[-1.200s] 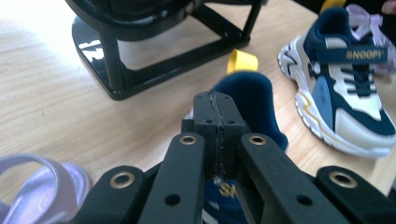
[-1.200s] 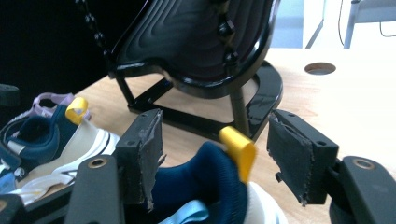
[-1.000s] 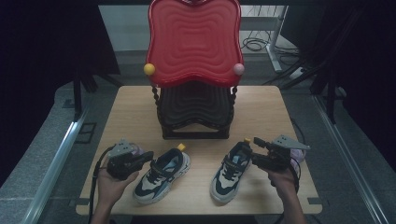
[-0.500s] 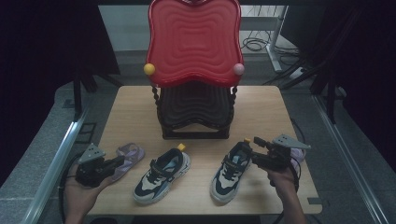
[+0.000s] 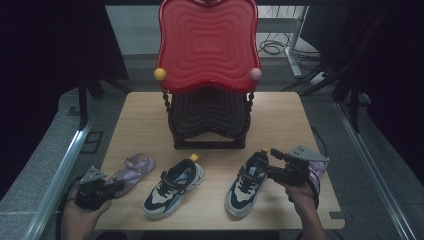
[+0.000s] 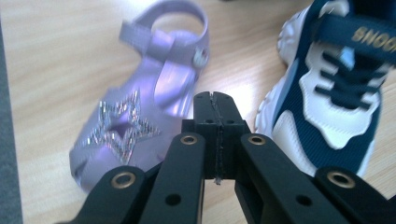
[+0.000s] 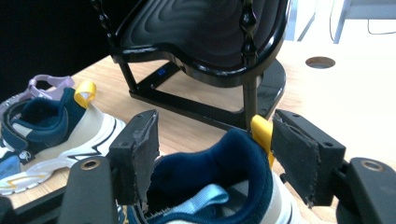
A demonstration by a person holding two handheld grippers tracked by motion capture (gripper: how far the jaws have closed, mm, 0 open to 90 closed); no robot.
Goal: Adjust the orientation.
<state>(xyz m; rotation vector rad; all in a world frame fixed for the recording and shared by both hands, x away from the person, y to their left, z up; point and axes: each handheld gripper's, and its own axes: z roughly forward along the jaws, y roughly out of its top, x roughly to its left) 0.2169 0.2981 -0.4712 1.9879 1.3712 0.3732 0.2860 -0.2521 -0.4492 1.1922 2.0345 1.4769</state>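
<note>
Two-tier rack (image 5: 207,75) stood at the back middle of the light wooden table (image 5: 280,115): wavy red top tray (image 5: 207,45) tilted up towards the camera, wavy black lower tray (image 5: 210,112) under it, on a black base frame (image 5: 210,145). Twisted black posts (image 5: 166,107) joined the tiers, with a yellow ball knob (image 5: 160,74) at the red tray's left corner and a pink one (image 5: 255,74) at its right. Tabletop had a round hole (image 7: 320,62) beyond the rack; cables (image 5: 272,47) lay coiled on the floor behind the table.

On the table (image 5: 150,115), the sandal (image 5: 132,167) lies left of two sneakers (image 5: 173,188); the rack (image 5: 209,120) stands behind them.
</note>
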